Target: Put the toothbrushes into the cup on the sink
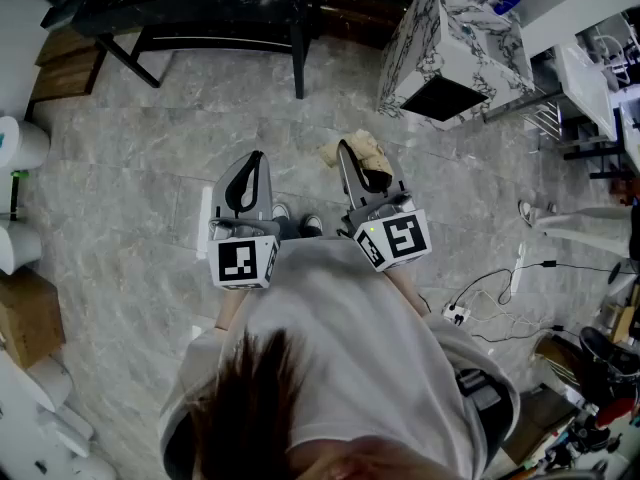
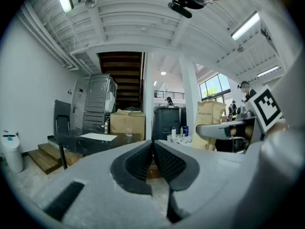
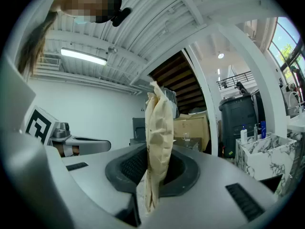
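My right gripper (image 1: 346, 148) (image 3: 155, 162) is held level in front of me and is shut on a crumpled beige cloth (image 1: 364, 154) (image 3: 159, 123), which stands up between the pads. Beside it, my left gripper (image 1: 256, 158) (image 2: 152, 145) is also level; its jaws meet at the tips with nothing between them. A marble-patterned sink cabinet (image 1: 450, 38) (image 3: 267, 154) stands ahead to the right, with small bottles (image 3: 252, 132) on top. I can make out no toothbrushes or cup.
A black table (image 1: 200, 8) stands ahead on the grey tile floor, with wooden steps (image 1: 60, 68) to its left. Cables and a power strip (image 1: 490, 303) lie at the right. A cardboard box (image 1: 25, 318) sits at the left. A dark bin (image 3: 238, 118) stands beyond the sink.
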